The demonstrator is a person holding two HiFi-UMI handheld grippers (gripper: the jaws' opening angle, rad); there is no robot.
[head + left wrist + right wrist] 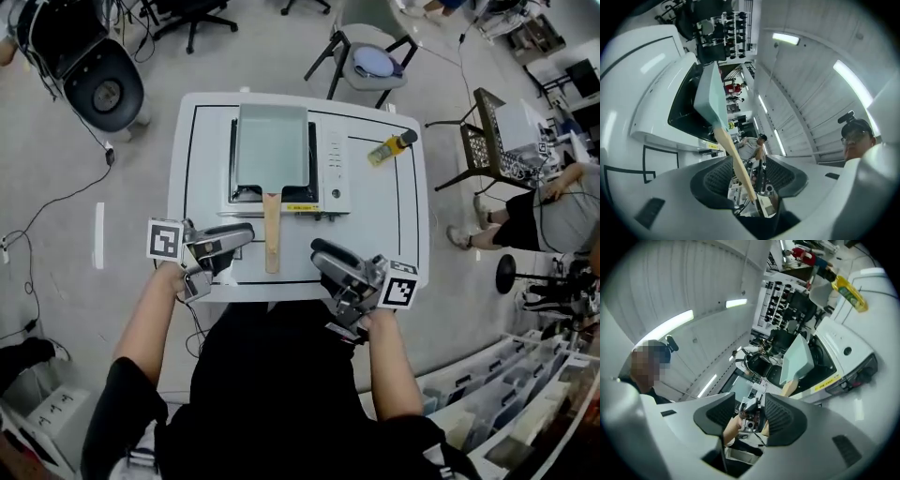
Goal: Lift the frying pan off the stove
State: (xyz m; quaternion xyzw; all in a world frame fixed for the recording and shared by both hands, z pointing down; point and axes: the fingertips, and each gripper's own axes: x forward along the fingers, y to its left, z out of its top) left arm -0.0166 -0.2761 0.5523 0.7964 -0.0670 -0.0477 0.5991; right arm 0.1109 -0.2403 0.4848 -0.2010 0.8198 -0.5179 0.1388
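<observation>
- the pale green rectangular metal frying pan (272, 145) sits flat on the white box-shaped table stove (330, 169). it is ahead of both tools and a bit past their tips. it is not lifted yet.
- its long light wooden handle (272, 234) sticks out over the stove edge toward the person. that makes it the easy part to grab, away from the cooking part.
- the left gripper (239, 236) is turned on its side and points across at the handle. its jaws are spread wide. in the left gripper view the handle runs into the gap between them, but i think no pad squeezes it yet.
- the right gripper (323, 251) sits on the other side of the handle, near it but apart. its jaws are spread too, and nothing is between them.
- i think the left one is lined up this way so it can close on the handle. a grip so near the handle's end may let the heavy pan tip down.
- a yellow plastic bottle (389, 148) lies on the white table (384, 225), far past the right gripper and well apart from the pan.
</observation>
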